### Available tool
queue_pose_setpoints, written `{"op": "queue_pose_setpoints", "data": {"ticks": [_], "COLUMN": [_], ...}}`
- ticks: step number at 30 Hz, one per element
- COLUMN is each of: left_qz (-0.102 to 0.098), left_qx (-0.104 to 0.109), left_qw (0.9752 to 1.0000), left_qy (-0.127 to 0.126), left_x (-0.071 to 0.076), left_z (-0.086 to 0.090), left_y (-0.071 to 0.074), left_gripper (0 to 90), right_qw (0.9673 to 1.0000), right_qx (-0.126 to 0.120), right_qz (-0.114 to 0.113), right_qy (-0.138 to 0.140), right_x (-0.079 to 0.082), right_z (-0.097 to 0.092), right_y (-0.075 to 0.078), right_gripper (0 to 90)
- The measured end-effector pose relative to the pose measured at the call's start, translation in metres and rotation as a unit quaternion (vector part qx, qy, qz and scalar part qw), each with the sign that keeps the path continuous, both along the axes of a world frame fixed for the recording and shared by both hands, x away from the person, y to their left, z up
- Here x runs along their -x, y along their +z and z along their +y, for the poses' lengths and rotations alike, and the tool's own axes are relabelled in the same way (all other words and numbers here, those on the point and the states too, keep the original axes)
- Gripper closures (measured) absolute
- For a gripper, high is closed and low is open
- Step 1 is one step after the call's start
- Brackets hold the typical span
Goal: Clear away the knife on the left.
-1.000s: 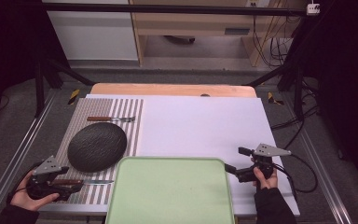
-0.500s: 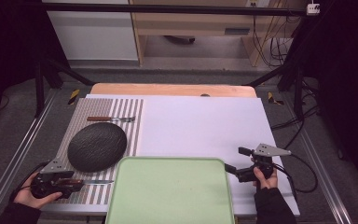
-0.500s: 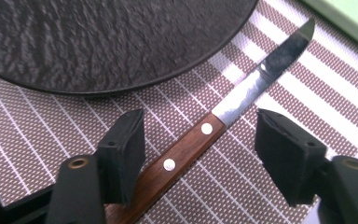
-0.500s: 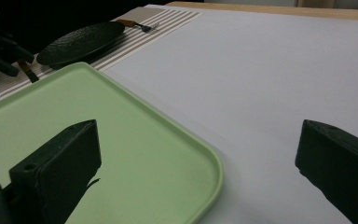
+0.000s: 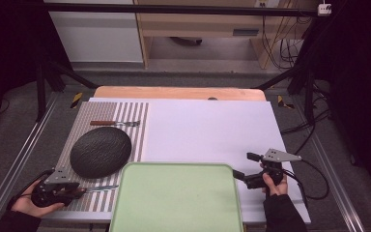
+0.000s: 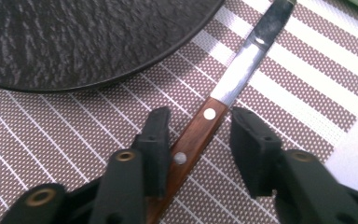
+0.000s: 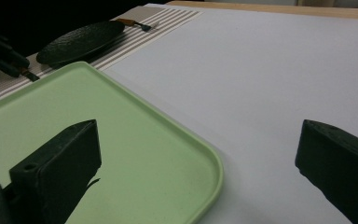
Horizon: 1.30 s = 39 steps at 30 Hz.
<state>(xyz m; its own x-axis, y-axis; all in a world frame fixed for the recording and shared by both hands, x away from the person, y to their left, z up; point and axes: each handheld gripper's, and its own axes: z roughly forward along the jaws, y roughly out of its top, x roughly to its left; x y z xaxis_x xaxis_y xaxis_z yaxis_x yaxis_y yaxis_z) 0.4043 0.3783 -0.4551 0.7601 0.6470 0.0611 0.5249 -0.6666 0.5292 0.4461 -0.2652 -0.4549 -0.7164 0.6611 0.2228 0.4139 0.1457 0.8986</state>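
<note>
A knife [image 5: 99,188] with a brown wooden handle [image 6: 193,140] and steel blade [image 6: 251,56] lies on the striped placemat [image 5: 125,113], in front of a dark textured plate [image 5: 100,151]. My left gripper [image 5: 79,192] straddles the handle; its jaws have just been closing around it. In the left gripper view [image 6: 198,123] one pad touches the handle and the other stands a little apart. My right gripper [image 5: 242,165] rests at the right edge of the green tray [image 5: 174,166], jaws wide open [image 7: 199,135] with nothing between them.
A wooden-handled fork [image 5: 115,123] lies on the placemat beyond the plate. A white sheet [image 5: 207,130] covers the table's middle and right. The tray [image 7: 168,140] sits at the front edge. Metal rails run along both table sides.
The left gripper's jaws have narrowed around the knife handle. Neither hand has shifted, and the knife, plate and tray lie where they were.
</note>
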Motion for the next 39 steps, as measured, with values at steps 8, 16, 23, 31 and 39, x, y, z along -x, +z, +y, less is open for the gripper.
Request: {"op": "queue_pose_setpoints", "data": {"ticks": [8,16,23,31,39], "left_qz": [0.003,0.016,0.017,0.036,0.03], "left_qx": [-0.008,-0.01,-0.023,-0.037,-0.025], "left_qw": [0.9996,0.9985,0.9978,0.997,0.9981], "left_qy": [-0.025,-0.052,-0.059,-0.058,-0.047], "left_x": [0.003,0.007,0.008,0.01,0.005], "left_z": [0.001,0.003,0.001,-0.004,-0.013], "left_y": [0.001,0.003,0.004,0.007,0.006], "left_gripper": [65.5,70.6,73.1,76.0,73.1], "right_qw": [1.0,1.0,1.0,1.0,1.0], "right_qx": [0.0,-0.001,-0.001,-0.001,-0.001], "right_qz": [0.0,-0.001,-0.001,-0.001,-0.001], "right_qy": [0.0,0.0,0.001,0.001,0.0], "right_x": [0.0,0.0,0.0,0.0,0.0], "right_z": [0.0,0.0,0.0,0.0,0.0], "right_y": [0.0,0.0,0.0,0.0,0.0], "right_gripper": [0.8,0.8,0.8,0.8,0.8]}}
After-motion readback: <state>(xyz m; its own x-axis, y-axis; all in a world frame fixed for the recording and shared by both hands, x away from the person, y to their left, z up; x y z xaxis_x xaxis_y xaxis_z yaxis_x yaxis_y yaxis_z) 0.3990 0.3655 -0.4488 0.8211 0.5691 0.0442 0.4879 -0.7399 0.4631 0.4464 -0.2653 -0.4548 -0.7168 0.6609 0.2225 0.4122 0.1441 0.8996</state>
